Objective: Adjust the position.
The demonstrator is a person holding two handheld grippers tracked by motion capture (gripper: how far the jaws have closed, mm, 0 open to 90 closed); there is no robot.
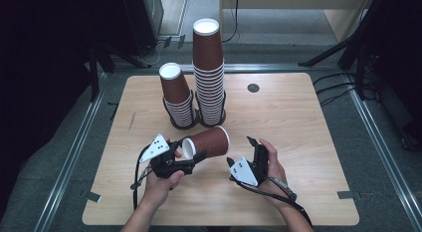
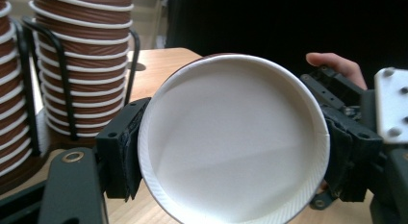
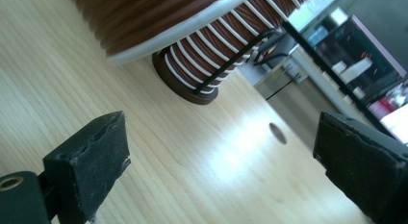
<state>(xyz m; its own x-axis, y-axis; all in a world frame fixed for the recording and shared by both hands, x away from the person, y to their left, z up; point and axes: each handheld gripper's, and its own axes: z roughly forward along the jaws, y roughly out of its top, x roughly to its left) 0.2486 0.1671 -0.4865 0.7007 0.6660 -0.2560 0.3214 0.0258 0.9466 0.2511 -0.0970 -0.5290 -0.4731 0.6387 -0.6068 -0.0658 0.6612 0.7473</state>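
Paper cup (image 1: 209, 141) sideways in L gripper (image 1: 193, 157), R gripper (image 1: 240, 151) open beside.

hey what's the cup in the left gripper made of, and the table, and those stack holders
Cup: looks like paper, matte brown outside, white inside, with a rolled rim. Table: pale wood or wood-look laminate; grain lines show, slight sheen. Stack holders: thin black rods, probably coated metal wire, on dark round bases.

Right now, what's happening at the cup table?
A person works two handheld grippers over the table. The left gripper is shut on a brown paper cup, held on its side by the base. The right gripper is open beside it, holding nothing. Two stacks of cups stand upside down in wire holders behind.
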